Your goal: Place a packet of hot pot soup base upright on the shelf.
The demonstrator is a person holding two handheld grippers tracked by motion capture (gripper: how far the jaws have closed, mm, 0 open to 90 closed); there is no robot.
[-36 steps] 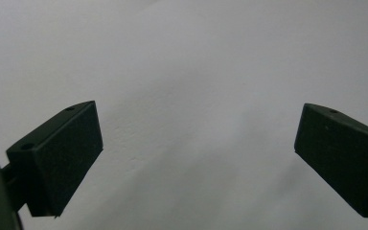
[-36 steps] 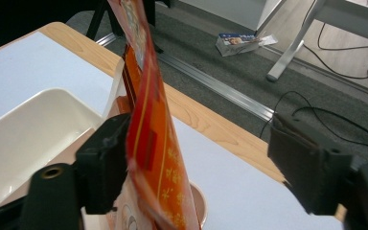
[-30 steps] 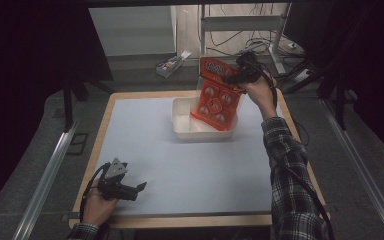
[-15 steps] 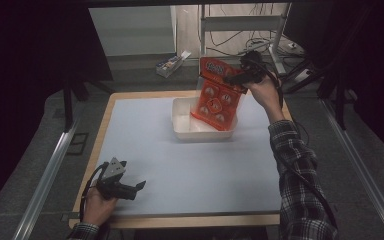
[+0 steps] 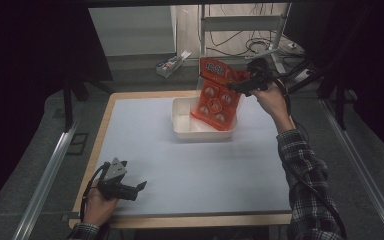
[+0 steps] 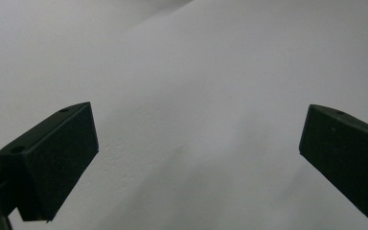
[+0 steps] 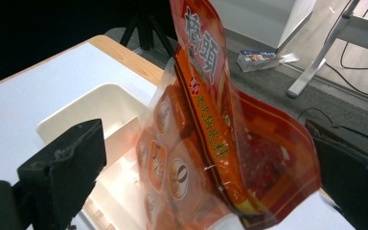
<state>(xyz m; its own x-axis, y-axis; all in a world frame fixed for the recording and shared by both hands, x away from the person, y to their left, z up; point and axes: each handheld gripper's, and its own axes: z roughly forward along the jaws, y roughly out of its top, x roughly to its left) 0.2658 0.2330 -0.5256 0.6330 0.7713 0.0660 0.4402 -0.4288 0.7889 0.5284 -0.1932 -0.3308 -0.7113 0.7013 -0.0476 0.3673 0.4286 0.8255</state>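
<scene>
An orange-red snack bag [image 5: 215,100] stands upright in a white tub [image 5: 185,131] at the far side of the table and leans on the tub's right rim. My right gripper [image 5: 235,86] is level with the bag's upper right edge. In the right gripper view the bag [image 7: 206,134] rises between the jaws, which have just been opening. They now stand wide apart and do not press on it, so my right gripper [image 7: 211,153] is open. My left gripper [image 5: 142,186] rests at the near left corner. It [image 6: 199,143] is open, with nothing between its jaws.
The white table top [image 5: 200,170] has a wooden edge. On the floor behind the table lie a small box [image 5: 172,62], cables and a metal stand [image 5: 275,45]. Metal rails run along both sides of the table.
My right gripper's jaws have spread and the hand has drawn a little to the right, away from the bag. The bag stays leaning in the tub. The left hand has not moved.
</scene>
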